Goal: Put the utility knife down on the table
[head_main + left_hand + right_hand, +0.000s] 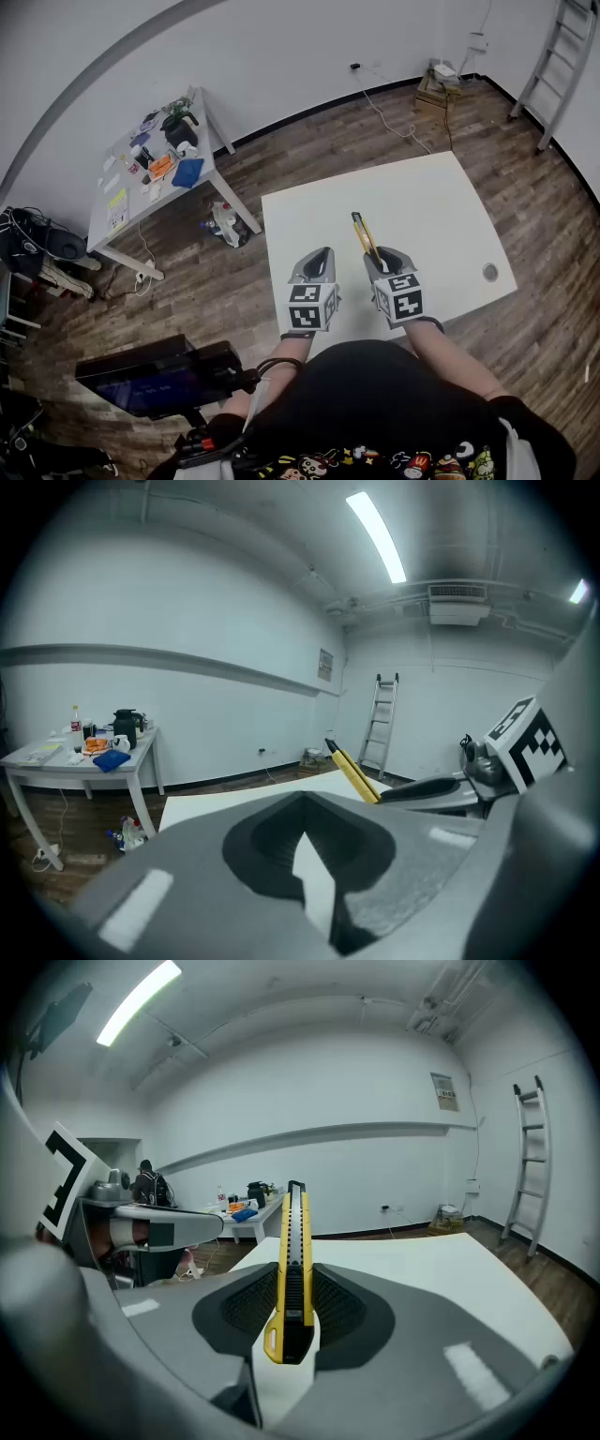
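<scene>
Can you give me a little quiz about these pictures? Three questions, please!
1. True or false: the knife lies flat on the table.
2. What do the left tongs hold? A) the knife B) nothing C) a cup
3. Fill in: the knife is clamped in the ____ tongs.

Key: 1 false. 2 B. 3 right: the right tongs are shut on it.
</scene>
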Demonstrator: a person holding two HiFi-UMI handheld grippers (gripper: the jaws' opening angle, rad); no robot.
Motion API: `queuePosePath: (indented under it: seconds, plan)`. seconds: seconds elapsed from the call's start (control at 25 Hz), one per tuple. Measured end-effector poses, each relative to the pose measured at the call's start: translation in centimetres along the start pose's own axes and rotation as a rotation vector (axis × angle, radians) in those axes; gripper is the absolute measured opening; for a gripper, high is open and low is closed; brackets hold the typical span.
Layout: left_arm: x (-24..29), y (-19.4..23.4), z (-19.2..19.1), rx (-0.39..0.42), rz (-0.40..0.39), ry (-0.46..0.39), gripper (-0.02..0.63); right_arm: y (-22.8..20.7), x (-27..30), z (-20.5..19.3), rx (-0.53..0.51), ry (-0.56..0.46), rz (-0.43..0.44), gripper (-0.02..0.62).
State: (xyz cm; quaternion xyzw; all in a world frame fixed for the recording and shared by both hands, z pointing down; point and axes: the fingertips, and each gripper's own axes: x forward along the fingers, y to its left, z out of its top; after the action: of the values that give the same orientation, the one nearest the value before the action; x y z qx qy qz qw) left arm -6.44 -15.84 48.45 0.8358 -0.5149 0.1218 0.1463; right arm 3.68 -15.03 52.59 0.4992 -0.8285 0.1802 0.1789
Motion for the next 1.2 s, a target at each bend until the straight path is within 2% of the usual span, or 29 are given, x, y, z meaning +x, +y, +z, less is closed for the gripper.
queuePosePath:
  seconds: [0.2, 0.48, 0.72, 1.0, 1.2]
  plan:
    - [0.9, 1.0, 0.8, 0.015, 0.009, -0.013, 0.000, -0.6, 0.9, 0.8, -0.012, 0.006, -0.004, 0.138]
    - [0.8, 0.9, 0.3, 0.013, 0.014, -0.010, 0.000, -1.1, 1.6, -0.6, -0.020, 0.049, -0.008, 0.138]
    - [0.1, 0.9, -1.9, -0.018, 0.020, 0.030, 0.000, -2.5, 5.8, -3.7, -0.032, 0.168, -0.023, 0.138]
    - [-0.9, 2.4, -3.7, -0.059, 0.076, 0.062, 0.000, -4.7, 12.0, -7.3, -0.040, 0.322, -0.050, 0.138]
    - [-2.1, 3.2, -5.1, -0.078, 0.114, 0.088, 0.000, -5.6, 14.1, -9.0, -0.039, 0.378, -0.051, 0.138]
